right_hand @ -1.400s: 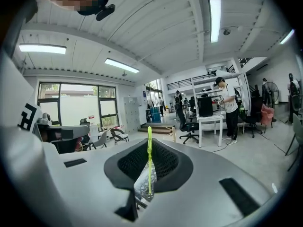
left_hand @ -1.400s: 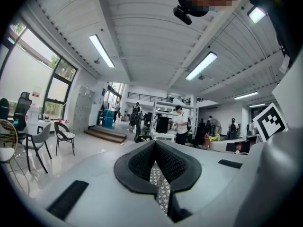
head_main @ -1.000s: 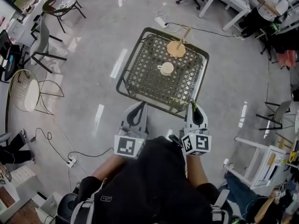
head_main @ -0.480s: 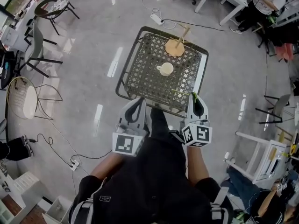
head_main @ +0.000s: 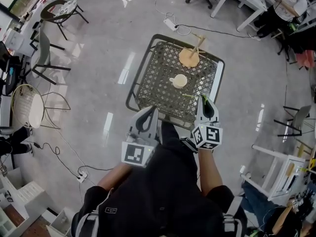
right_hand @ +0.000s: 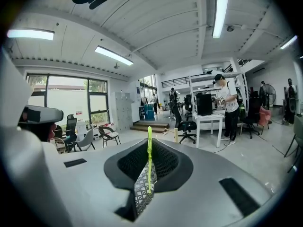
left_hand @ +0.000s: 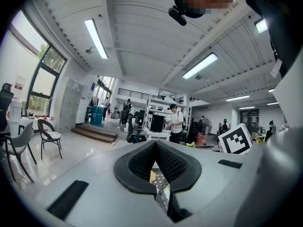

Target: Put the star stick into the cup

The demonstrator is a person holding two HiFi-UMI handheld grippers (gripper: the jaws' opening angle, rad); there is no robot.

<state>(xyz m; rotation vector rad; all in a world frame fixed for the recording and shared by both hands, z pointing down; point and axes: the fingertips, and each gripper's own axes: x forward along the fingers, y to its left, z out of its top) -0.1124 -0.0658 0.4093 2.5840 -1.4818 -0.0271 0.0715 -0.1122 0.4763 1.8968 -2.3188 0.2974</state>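
Note:
A thin yellow-green star stick [right_hand: 149,161] stands upright between the pads of my right gripper [right_hand: 149,142], which is shut on it. In the head view the right gripper [head_main: 205,102] hangs over the near right edge of the green lattice table [head_main: 148,90], and the stick [head_main: 196,96] pokes out leftward from its tip. The cream cup [head_main: 179,81] stands upright at the table's middle, beyond the right gripper. My left gripper [head_main: 149,113] hovers at the near edge, shut and holding nothing [left_hand: 155,145].
A round wooden base with an upright peg [head_main: 189,57] sits at the table's far side behind the cup. Chairs [head_main: 47,53] stand at the left, desks and seated people at the top right, and cables with a power strip [head_main: 80,174] lie on the floor.
Both grippers stay at the table's near edge. The right gripper with the stick has crept slightly up toward the cup, and the head view has shifted a little.

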